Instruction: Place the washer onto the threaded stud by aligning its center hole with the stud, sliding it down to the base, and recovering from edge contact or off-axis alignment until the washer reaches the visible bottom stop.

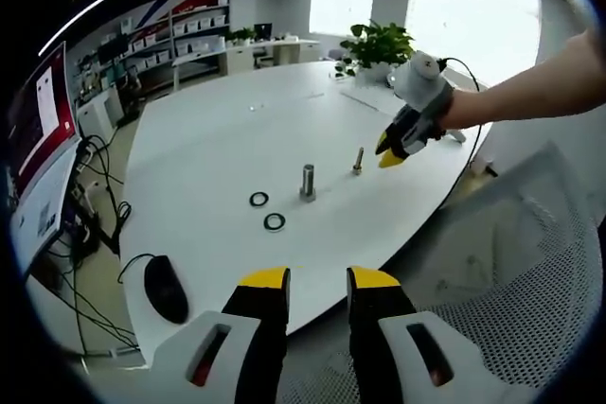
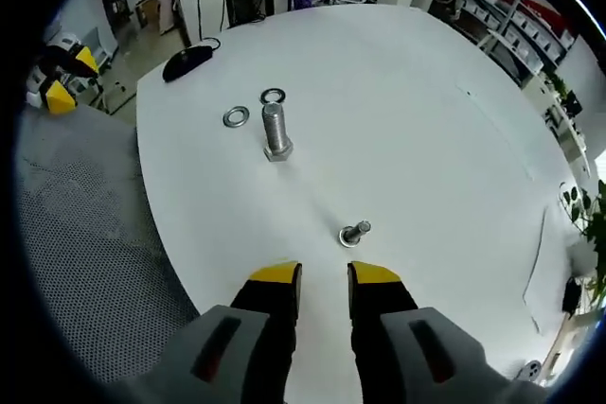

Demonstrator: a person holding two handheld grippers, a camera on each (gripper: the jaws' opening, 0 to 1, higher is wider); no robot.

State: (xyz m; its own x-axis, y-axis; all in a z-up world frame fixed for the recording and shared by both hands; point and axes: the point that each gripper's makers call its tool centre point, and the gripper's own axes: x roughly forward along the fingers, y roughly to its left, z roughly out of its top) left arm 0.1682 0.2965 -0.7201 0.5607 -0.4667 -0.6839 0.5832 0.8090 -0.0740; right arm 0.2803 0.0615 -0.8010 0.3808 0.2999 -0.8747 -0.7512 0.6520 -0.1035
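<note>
On the white table (image 1: 218,139) a large threaded stud (image 1: 308,182) stands upright. Two washers (image 1: 258,199) (image 1: 275,221) lie flat to its left. A smaller bolt (image 1: 358,160) stands just beyond it. My left gripper (image 1: 319,281) is open and holds nothing, off the table's near edge. My right gripper (image 1: 393,149), held by a person's hand, hovers beyond the small bolt. In the right gripper view that gripper (image 2: 324,279) is open and empty, just short of the small bolt (image 2: 355,233). Further on are the stud (image 2: 276,131) and both washers (image 2: 236,117) (image 2: 273,96).
A black mouse (image 1: 166,288) with its cable lies near the table's left edge. A grey mesh chair (image 1: 511,262) stands beside the table. A potted plant (image 1: 379,44) sits at the far end. Monitors (image 1: 43,139) and cables are on the left.
</note>
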